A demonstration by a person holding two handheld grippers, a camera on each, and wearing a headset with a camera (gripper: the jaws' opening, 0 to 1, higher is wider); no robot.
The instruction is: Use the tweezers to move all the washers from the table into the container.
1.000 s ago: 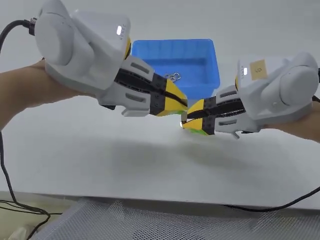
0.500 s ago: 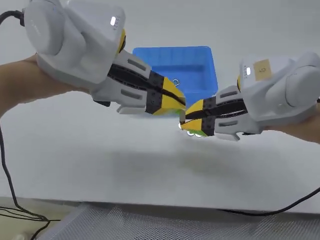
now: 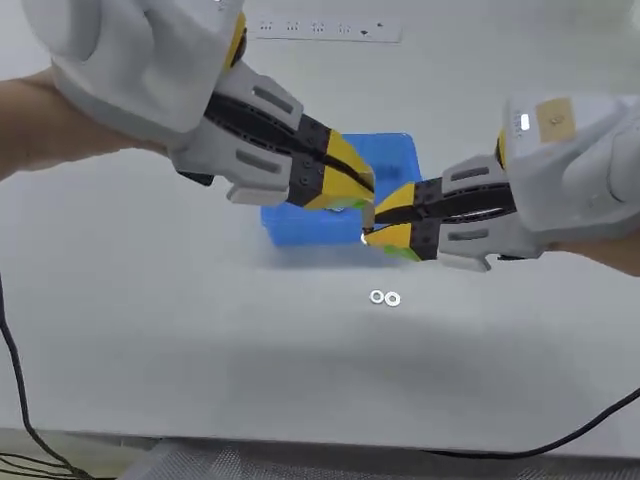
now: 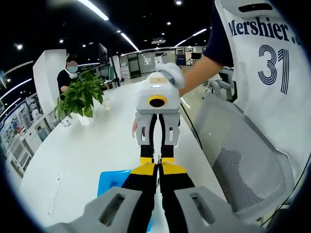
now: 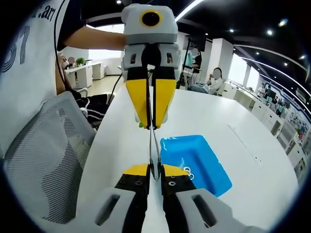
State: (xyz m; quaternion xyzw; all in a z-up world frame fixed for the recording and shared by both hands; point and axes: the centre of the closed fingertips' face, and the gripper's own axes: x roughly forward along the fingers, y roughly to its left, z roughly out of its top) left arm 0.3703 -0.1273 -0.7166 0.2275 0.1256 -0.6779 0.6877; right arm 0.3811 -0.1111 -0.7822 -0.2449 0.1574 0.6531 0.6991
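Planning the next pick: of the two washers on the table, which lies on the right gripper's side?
The washer on the right in the head view, beside its twin and below the right gripper; the twin lies toward the left gripper.

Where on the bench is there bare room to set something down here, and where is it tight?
Bare table left of the washers, up to the cable; another patch between the blue container and the power strip. Crowded: over the container, where the left gripper and right gripper meet on the tweezers.
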